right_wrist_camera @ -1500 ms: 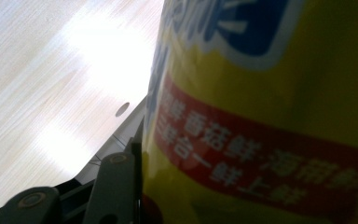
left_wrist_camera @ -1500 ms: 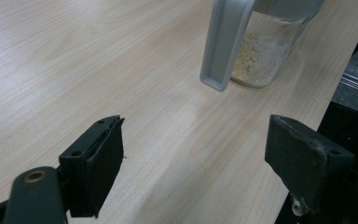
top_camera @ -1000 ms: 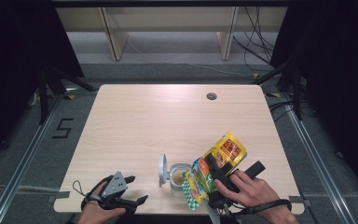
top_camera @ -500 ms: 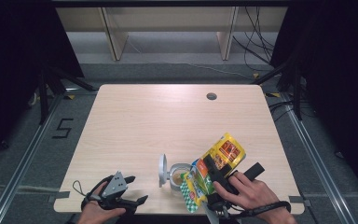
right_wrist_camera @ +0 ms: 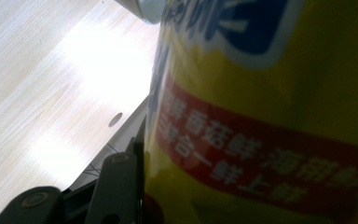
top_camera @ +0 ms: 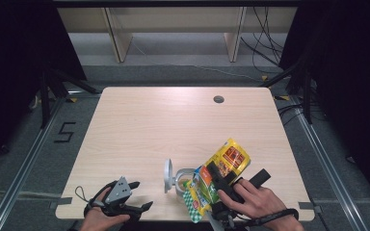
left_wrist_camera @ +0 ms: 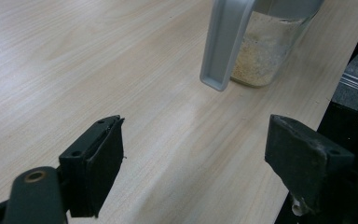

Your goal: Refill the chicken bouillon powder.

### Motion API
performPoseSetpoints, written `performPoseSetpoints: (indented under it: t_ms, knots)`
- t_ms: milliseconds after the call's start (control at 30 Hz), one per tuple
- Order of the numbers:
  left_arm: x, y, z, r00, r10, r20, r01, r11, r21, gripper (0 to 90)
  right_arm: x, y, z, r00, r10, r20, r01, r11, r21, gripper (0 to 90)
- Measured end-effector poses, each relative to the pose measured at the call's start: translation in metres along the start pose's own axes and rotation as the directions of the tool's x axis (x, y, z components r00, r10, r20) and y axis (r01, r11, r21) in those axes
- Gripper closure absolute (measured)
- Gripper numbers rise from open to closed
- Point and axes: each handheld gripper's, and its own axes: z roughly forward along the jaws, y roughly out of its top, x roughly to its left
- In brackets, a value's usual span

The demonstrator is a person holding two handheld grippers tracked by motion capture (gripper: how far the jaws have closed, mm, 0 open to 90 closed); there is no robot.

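two grippers are at the near edge of the table (top_camera: 139,120), and they are doing very different jobs. the right gripper (top_camera: 218,177) is clamped on a yellow seasoning pouch (top_camera: 231,159), which it holds tilted, its lower end over or just beside the glass jar (top_camera: 179,179); in the right gripper view one black jaw presses flat against the pouch's printed face. the left gripper (top_camera: 142,196) lies low near the table's front left corner, its jaws wide apart around bare wood, well apart from the jar.

the jar stands near the front edge with its grey hinged lid (left_wrist_camera: 224,42) flipped up and some pale powder or granules (left_wrist_camera: 260,51) in the bottom. i judge that the pouch is being brought to the jar to refill it.

the main risk is a spill: the pouch is broad and floppy, the jar's mouth looks narrow beside it, and i cannot tell whether the pouch's opening sits over the mouth, so powder could land on the table. nothing steadies the jar, and a nudge from the pouch or the hand (top_camera: 250,197) could tip it or push it off the front edge. the raised lid could also catch the pouch and swing shut. the pouch could slide in a one-sided grip as its weight shifts.
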Motion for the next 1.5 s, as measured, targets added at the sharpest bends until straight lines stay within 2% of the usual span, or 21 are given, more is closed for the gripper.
performPoseSetpoints:
  t_ms: [333, 367, 500, 533, 567, 667, 700, 933, 1000, 1033, 1100, 1400, 1467, 1500]
  knots:
    - [-0.001, 0.0, 0.0, 1.0, -0.004, 0.003, 0.004, 1.0, -0.004, 18.9, 0.0, -0.001, 0.001, 1.0, -0.002, 0.002, 0.002, 1.0, -0.002, 58.0]
    - [0.0, 0.0, 0.0, 1.0, -0.003, 0.003, 0.003, 1.0, -0.004, 18.9, 0.0, -0.002, 0.001, 0.9999, -0.002, 0.016, 0.002, 1.0, 0.002, 58.0]
    - [0.0, 0.0, 0.0, 1.0, -0.001, 0.001, 0.001, 1.0, -0.001, 18.9, 0.003, -0.005, 0.003, 0.9998, 0.019, -0.004, -0.019, 1.0, 0.012, 58.0]
    - [0.0, 0.0, 0.0, 1.0, -0.001, 0.0, 0.001, 1.0, 0.0, 18.9, 0.002, -0.006, 0.003, 1.0, 0.007, -0.006, -0.007, 1.0, 0.011, 58.0]
    - [0.0, 0.0, 0.0, 1.0, -0.001, 0.001, 0.001, 1.0, 0.0, 18.9, 0.003, -0.007, 0.003, 0.9997, 0.022, -0.011, -0.022, 1.0, 0.021, 58.0]
    - [-0.001, 0.0, 0.0, 1.0, -0.004, 0.003, 0.004, 1.0, -0.004, 18.9, 0.005, -0.01, 0.004, 0.9999, 0.014, -0.008, -0.014, 1.0, 0.024, 58.0]
    - [-0.001, 0.0, 0.0, 1.0, -0.004, 0.003, 0.004, 1.0, -0.004, 18.9, 0.006, -0.011, 0.004, 0.9995, 0.028, -0.014, -0.028, 0.999, 0.027, 58.1]
    - [0.0, 0.0, 0.0, 1.0, 0.0, 0.001, 0.0, 1.0, 0.001, 18.9, 0.007, -0.017, 0.006, 0.9999, -0.009, -0.012, 0.009, 0.999, 0.035, 58.1]
    - [0.0, 0.0, 0.0, 1.0, 0.0, 0.001, 0.0, 1.0, 0.001, 18.9, 0.008, -0.018, 0.006, 0.9999, -0.002, -0.013, 0.003, 0.999, 0.039, 58.1]
    - [0.0, 0.0, 0.0, 1.0, -0.001, 0.001, 0.001, 1.0, 0.0, 18.9, 0.012, -0.018, 0.006, 0.9984, 0.054, -0.018, -0.053, 0.997, 0.055, 58.1]
    - [0.0, 0.0, 0.0, 1.0, -0.001, 0.001, 0.001, 1.0, 0.0, 18.9, 0.012, -0.019, 0.006, 0.9972, 0.067, -0.034, -0.065, 0.996, 0.058, 58.1]
    - [0.0, 0.0, 0.0, 1.0, 0.0, 0.001, 0.0, 1.0, 0.001, 18.9, 0.013, -0.02, 0.005, 0.997, 0.076, -0.014, -0.075, 0.995, 0.064, 58.1]
    - [0.0, 0.0, 0.0, 1.0, -0.001, 0.001, 0.001, 1.0, 0.001, 18.9, 0.013, -0.019, 0.005, 0.9962, 0.084, -0.023, -0.083, 0.995, 0.056, 58.1]
    - [0.0, 0.0, 0.0, 1.0, -0.001, 0.002, 0.001, 1.0, 0.001, 18.9, 0.013, -0.019, 0.004, 0.9967, 0.081, -0.011, -0.08, 0.995, 0.058, 58.1]
